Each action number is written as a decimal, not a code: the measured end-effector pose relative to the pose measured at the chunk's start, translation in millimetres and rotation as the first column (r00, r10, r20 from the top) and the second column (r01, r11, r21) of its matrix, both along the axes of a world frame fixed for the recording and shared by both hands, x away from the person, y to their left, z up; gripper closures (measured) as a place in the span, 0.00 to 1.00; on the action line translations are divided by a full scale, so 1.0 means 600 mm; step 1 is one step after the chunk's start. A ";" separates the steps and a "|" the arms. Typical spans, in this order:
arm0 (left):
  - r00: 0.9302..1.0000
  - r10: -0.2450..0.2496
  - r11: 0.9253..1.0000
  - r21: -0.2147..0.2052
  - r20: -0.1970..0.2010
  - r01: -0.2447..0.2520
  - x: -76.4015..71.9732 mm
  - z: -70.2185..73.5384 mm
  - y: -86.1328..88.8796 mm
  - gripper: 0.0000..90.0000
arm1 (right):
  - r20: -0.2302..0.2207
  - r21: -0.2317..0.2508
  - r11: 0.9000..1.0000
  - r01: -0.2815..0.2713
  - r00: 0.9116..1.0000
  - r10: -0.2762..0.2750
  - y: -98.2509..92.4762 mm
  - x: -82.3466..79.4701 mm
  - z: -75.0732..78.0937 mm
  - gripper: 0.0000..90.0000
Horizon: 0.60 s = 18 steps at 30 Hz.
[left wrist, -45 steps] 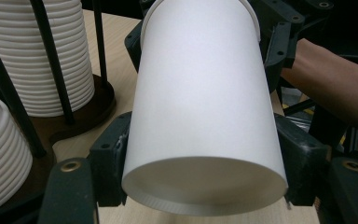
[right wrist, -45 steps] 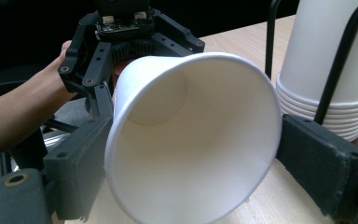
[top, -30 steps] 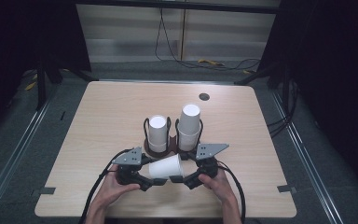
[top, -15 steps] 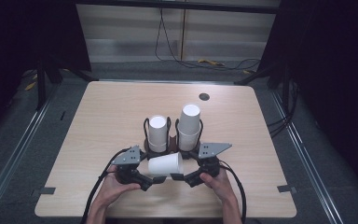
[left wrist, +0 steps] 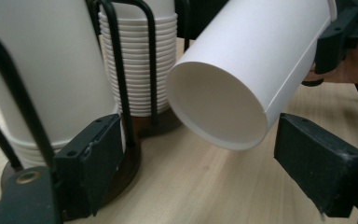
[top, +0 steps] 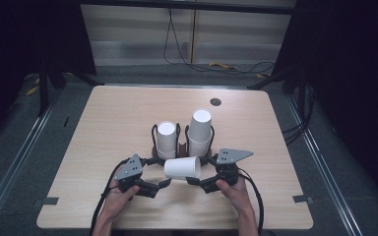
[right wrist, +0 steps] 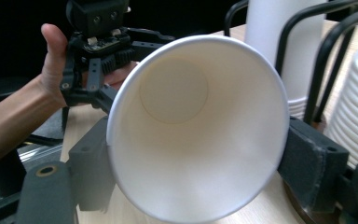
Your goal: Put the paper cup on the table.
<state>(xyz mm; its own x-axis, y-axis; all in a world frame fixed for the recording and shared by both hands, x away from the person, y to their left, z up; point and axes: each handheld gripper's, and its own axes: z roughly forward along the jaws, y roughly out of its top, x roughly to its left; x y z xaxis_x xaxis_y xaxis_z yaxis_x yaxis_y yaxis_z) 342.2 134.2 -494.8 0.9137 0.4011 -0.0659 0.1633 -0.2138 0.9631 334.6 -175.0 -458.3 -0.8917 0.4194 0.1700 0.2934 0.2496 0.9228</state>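
Holding a single white paper cup on its side above the near part of the wooden table, pinched at the rim end between the pads of the right gripper, mouth turned toward that gripper's camera. Gripped from behind by the right hand, forearm entering from the bottom edge and angling inward. Facing it from the other side, the left gripper, carried in the left hand, forearm likewise angled inward, jaws aimed at the cup's closed base. Having just been opening, now spread wide, pads standing clear on both sides of the base, not pressing it. Just beyond the cup, two black wire holders with upright stacks of white cups: a shorter stack to the left, a taller stack to the right.
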 end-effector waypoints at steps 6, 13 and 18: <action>0.996 0.091 0.996 -0.012 0.005 -0.091 -0.007 -0.007 0.004 0.17 | -0.004 -0.017 0.999 0.040 0.999 -0.040 -0.014 -0.006 0.005 0.24; 0.986 0.168 0.985 -0.034 -0.007 -0.169 -0.010 -0.006 0.010 0.17 | -0.012 -0.042 0.995 0.088 0.996 -0.089 -0.030 -0.016 0.006 0.24; 0.974 0.226 0.971 -0.082 0.032 -0.223 -0.018 -0.014 0.015 0.17 | -0.022 -0.066 0.988 0.143 0.989 -0.145 -0.051 -0.028 0.007 0.24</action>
<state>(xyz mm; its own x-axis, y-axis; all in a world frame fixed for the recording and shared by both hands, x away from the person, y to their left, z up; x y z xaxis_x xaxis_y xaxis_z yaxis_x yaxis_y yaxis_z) 331.3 143.4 -503.0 0.8035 0.5913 -0.0695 0.1590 -0.1007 0.9821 317.9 -205.4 -453.9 -0.8168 0.5538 0.1617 0.3549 0.2614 0.8976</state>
